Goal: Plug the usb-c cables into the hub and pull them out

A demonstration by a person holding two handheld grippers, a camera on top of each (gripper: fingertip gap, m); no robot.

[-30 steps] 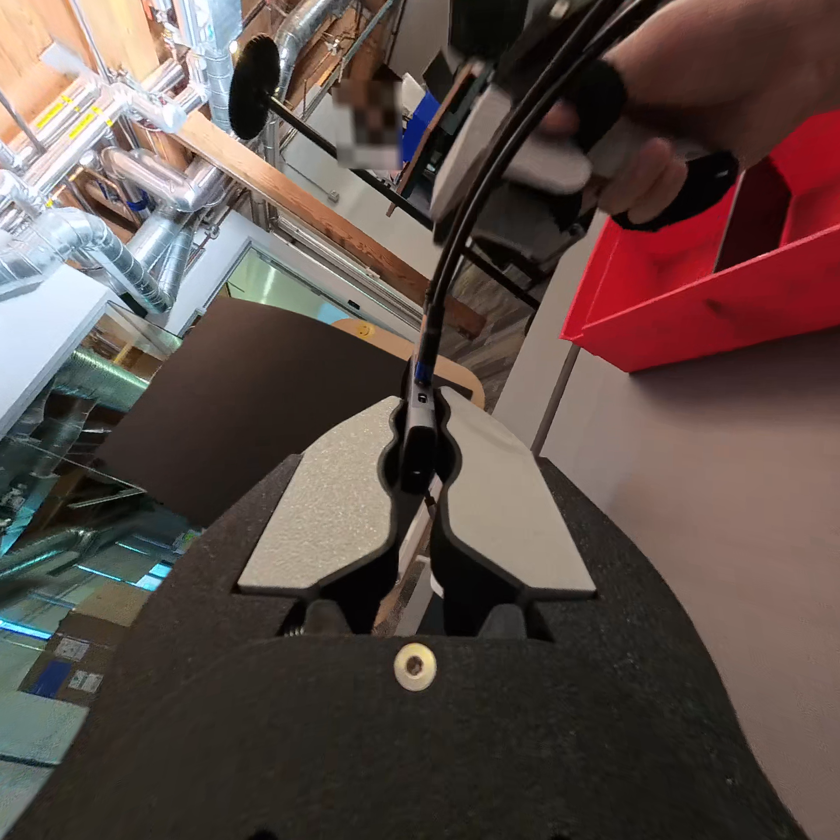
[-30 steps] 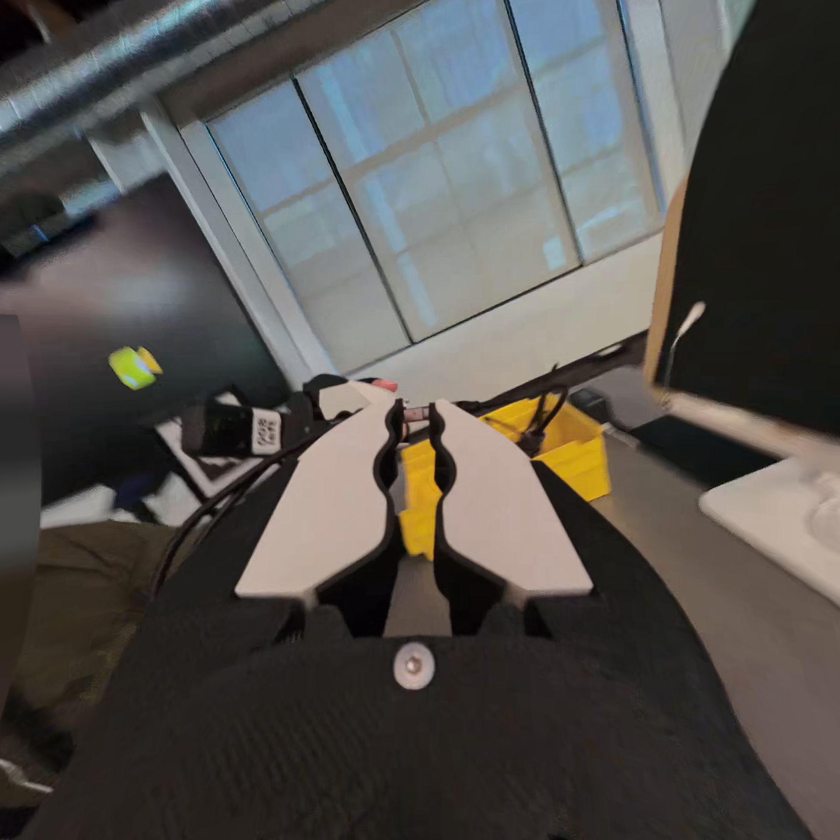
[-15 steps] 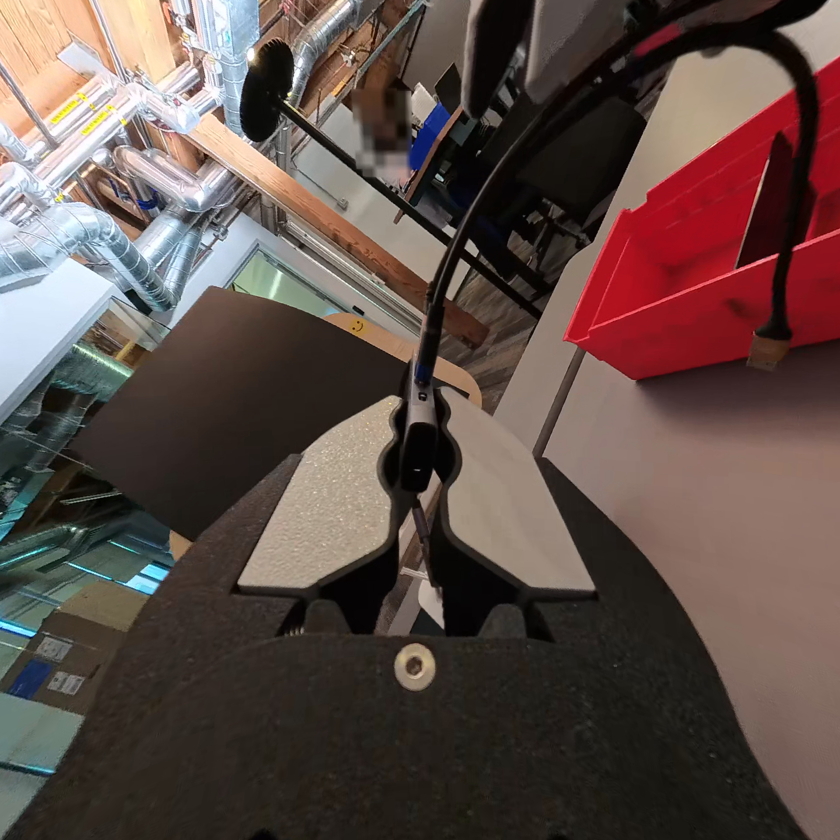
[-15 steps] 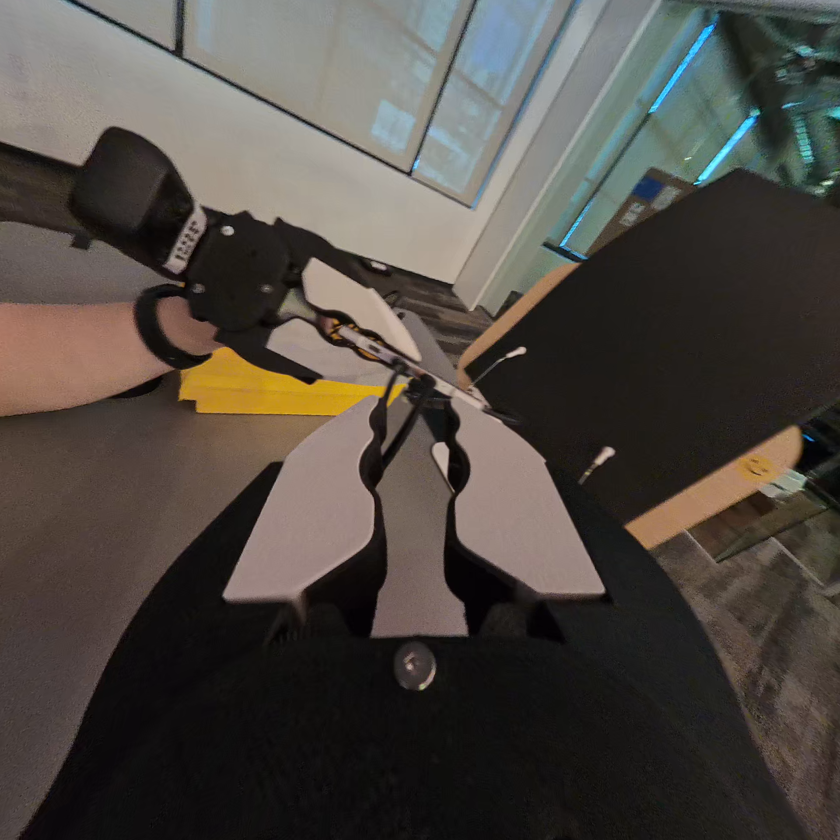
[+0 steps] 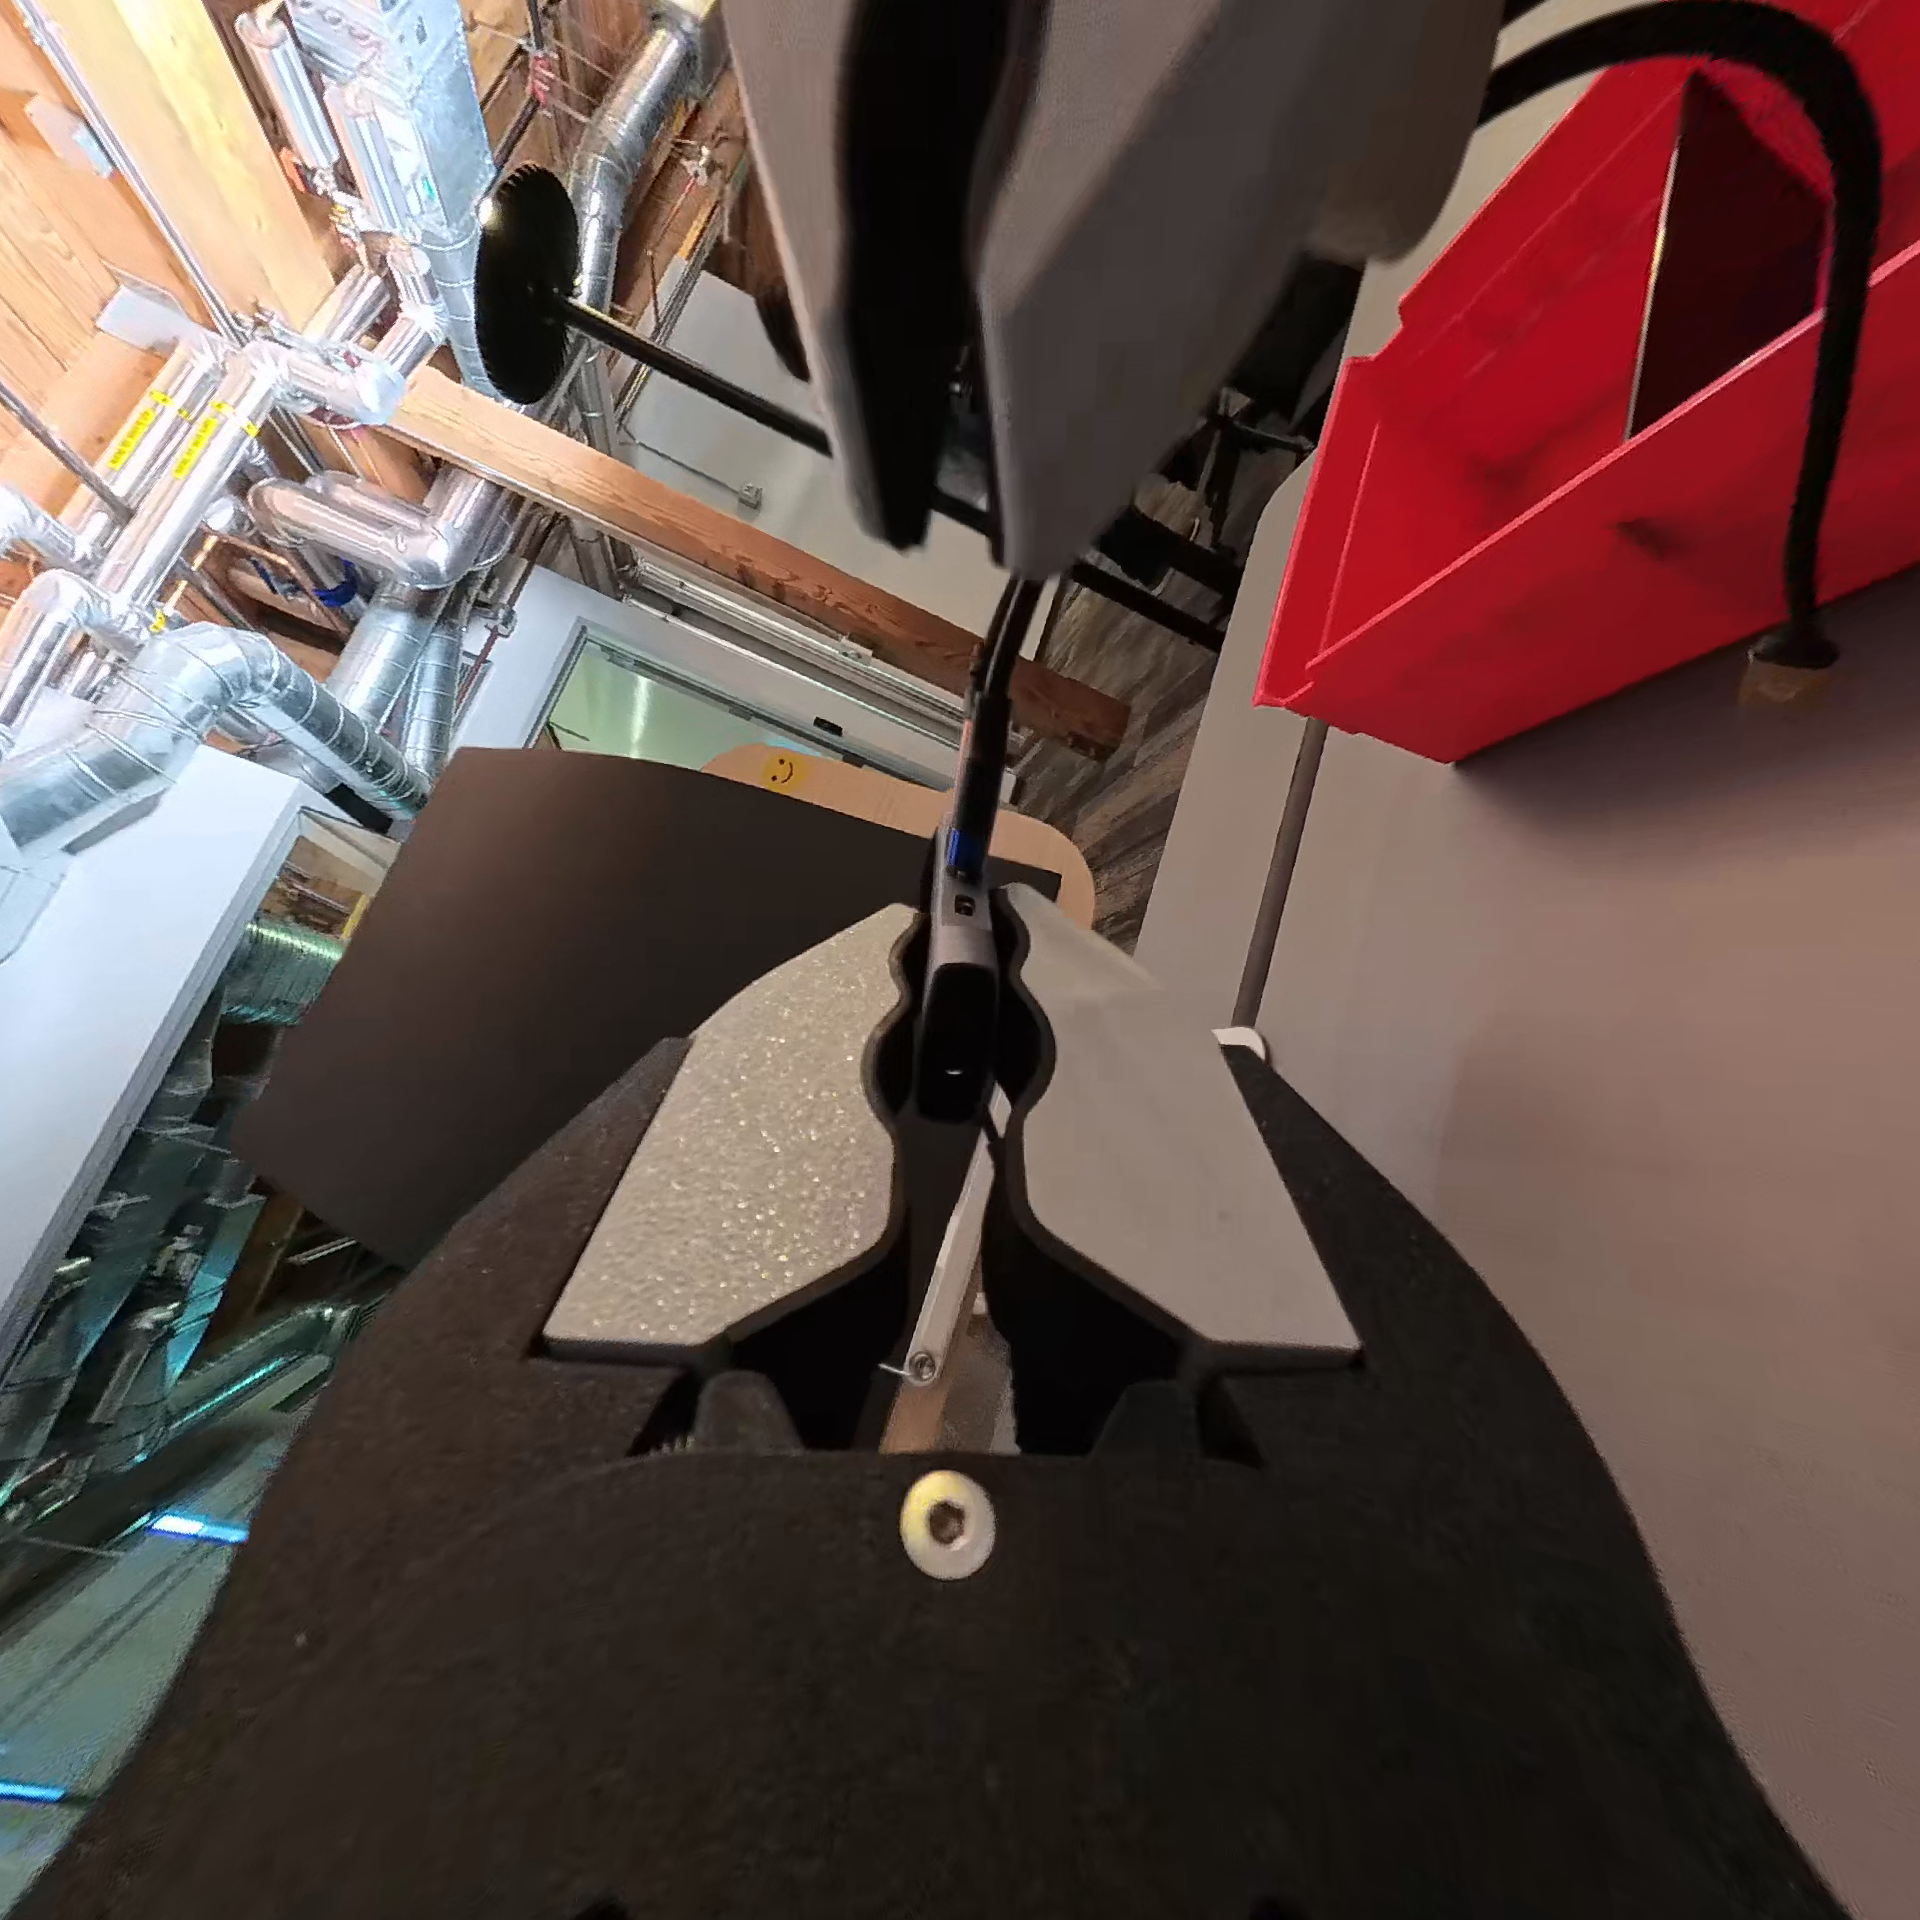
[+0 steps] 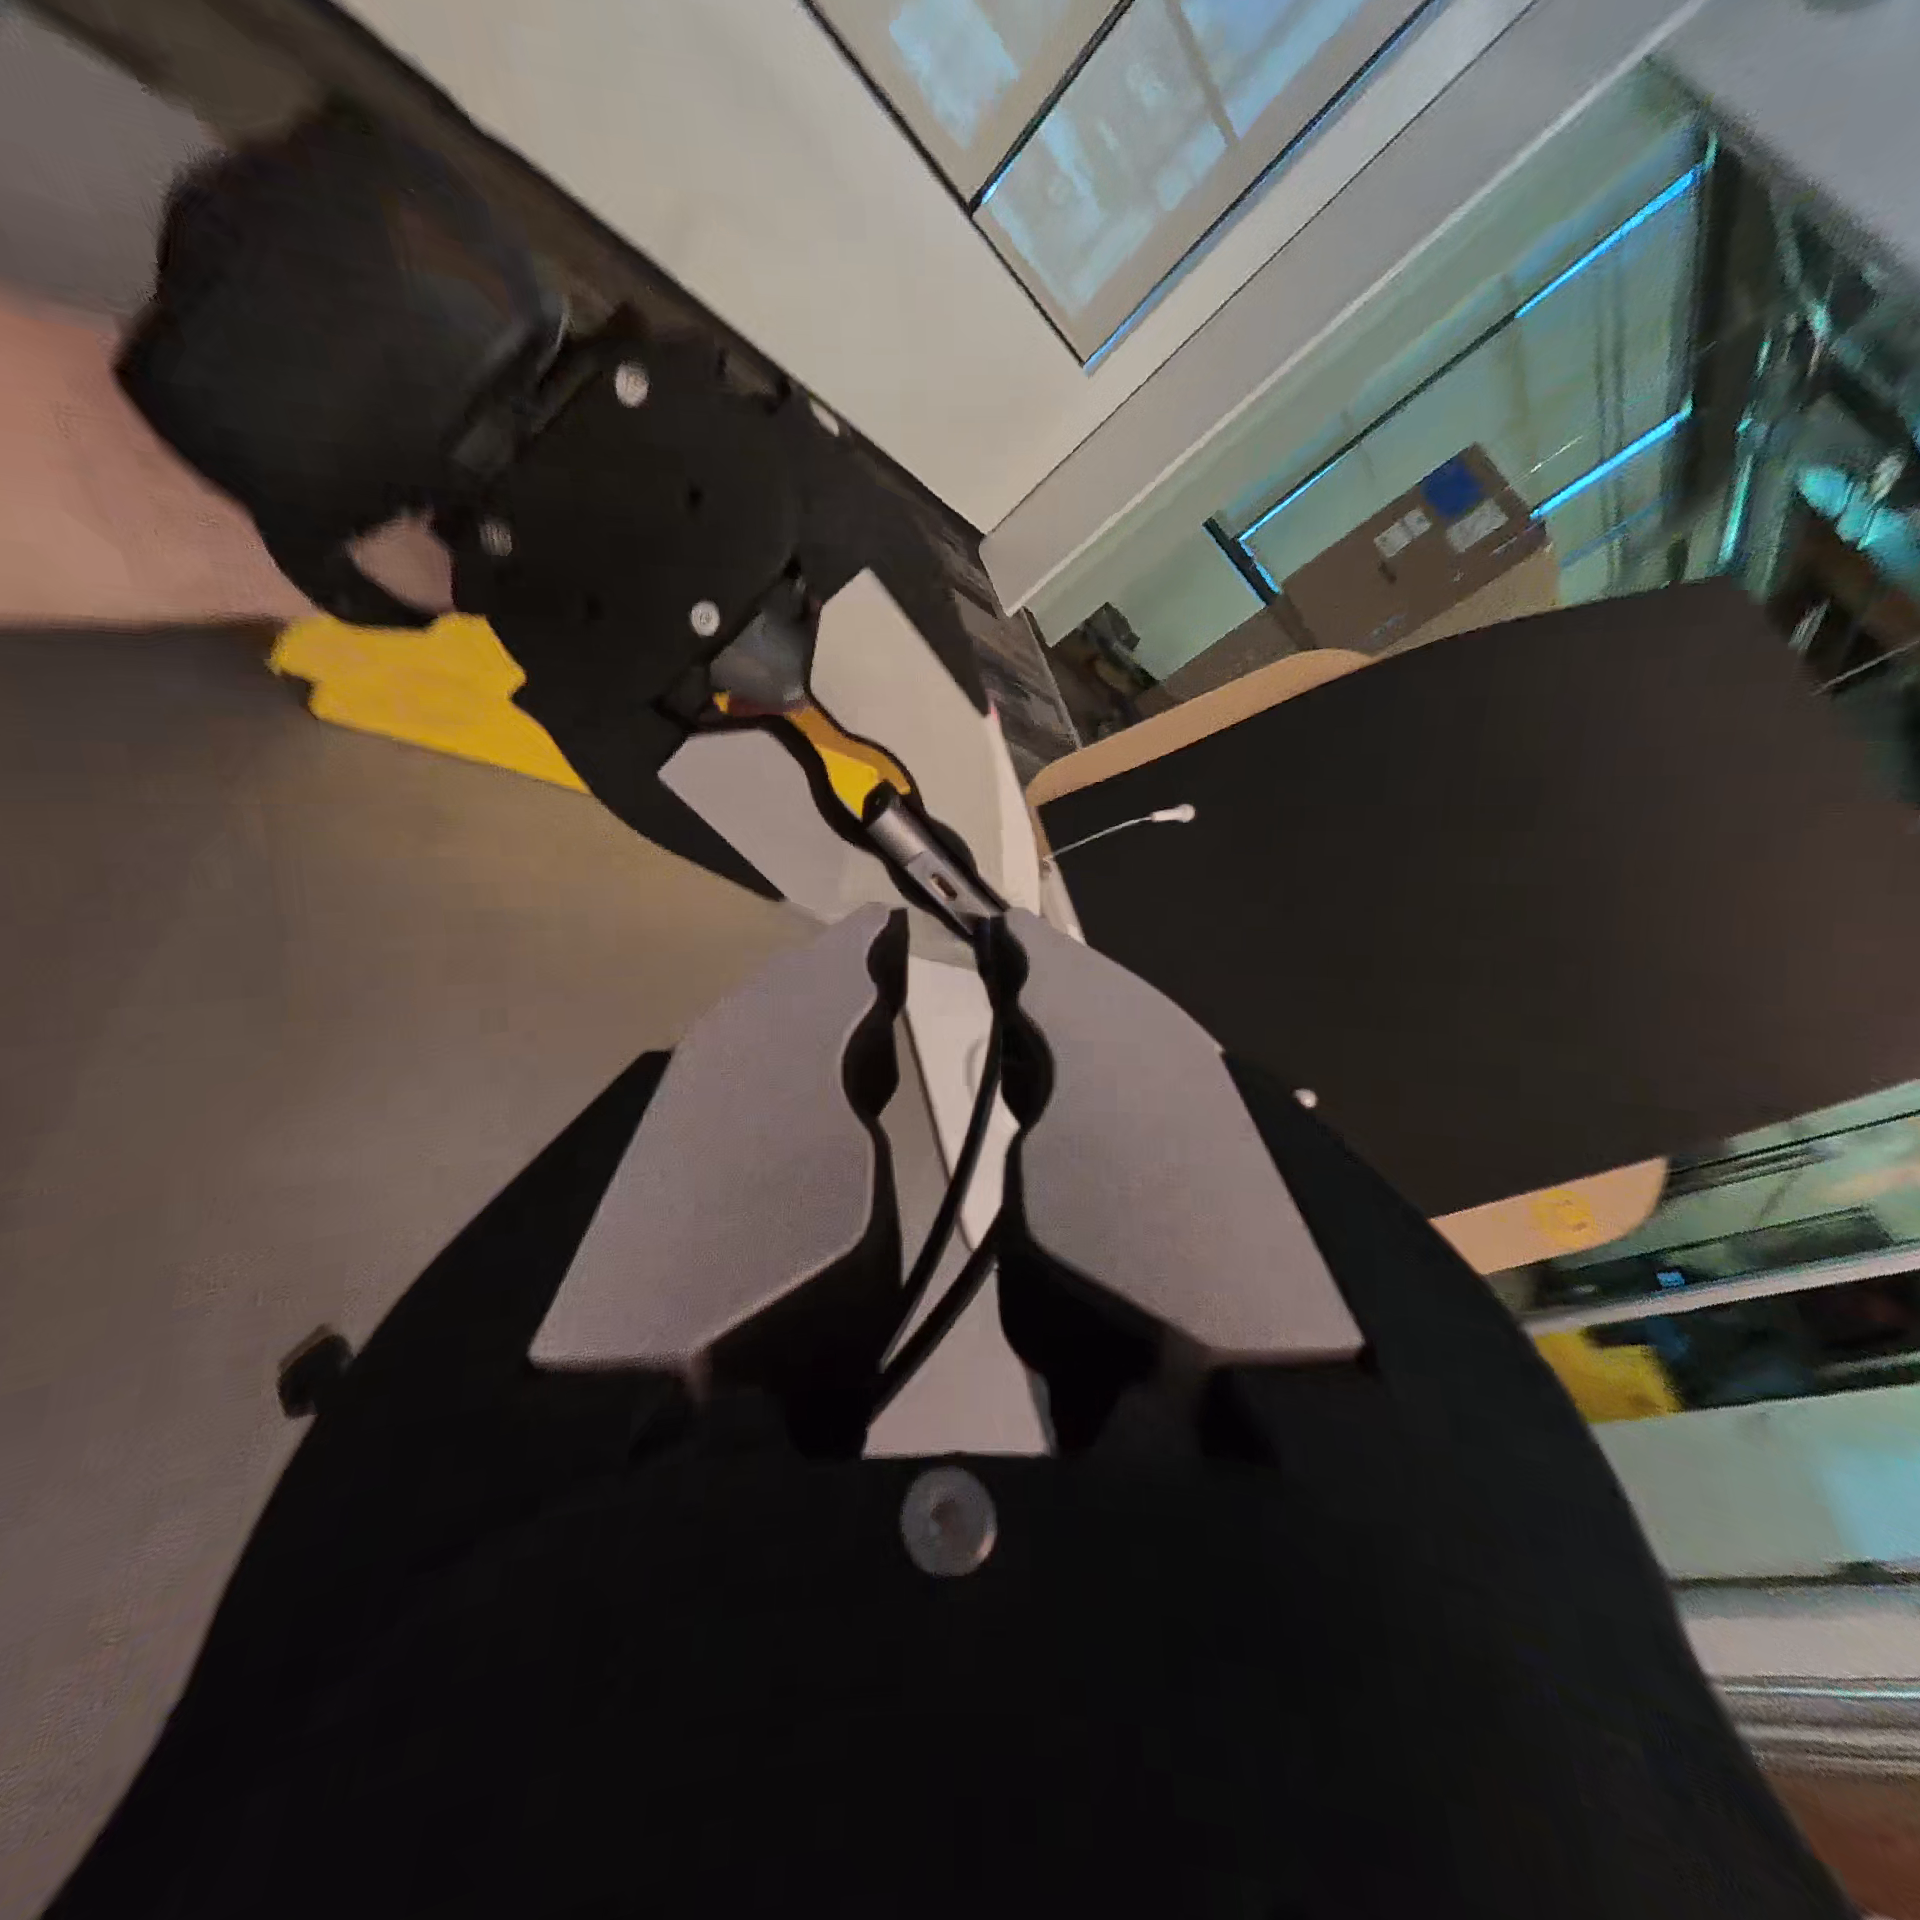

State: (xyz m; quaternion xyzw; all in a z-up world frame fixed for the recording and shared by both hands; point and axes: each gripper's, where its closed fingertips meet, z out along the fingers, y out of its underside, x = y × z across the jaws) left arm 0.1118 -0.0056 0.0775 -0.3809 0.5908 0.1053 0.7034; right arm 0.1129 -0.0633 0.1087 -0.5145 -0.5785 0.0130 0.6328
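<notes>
Left hand-held gripper [image 5: 958,914]: I am seeing its two grey fingers [image 5: 769,1122] pressing in from both sides on the slim dark hub [image 5: 956,1023], which is standing edge-on between them with its far end poking out past the tips. A black cable [image 5: 992,707] is running out of that far end, with a blue band at the joint, up toward the right hand-held gripper [image 5: 1039,260] looming large and blurred overhead.

A second black cable [image 5: 1839,312] is arching over the red bin [image 5: 1558,499] on the grey worktop [image 5: 1610,1143]; its plug end [image 5: 1789,665] is hanging free, just in front of the bin's wall.

Right hand-held gripper [image 6: 948,920]: its fingers [image 6: 758,1143] are standing a little apart. A thin black cable [image 6: 982,1091] is lying in the gap along the inner edge of the right finger; I cannot tell whether it is being pinched. Just beyond the tips, the hub [image 6: 914,847] is showing in the left hand-held gripper's [image 6: 831,779] clamp, above the worktop, with a yellow bin [image 6: 405,686] behind.
</notes>
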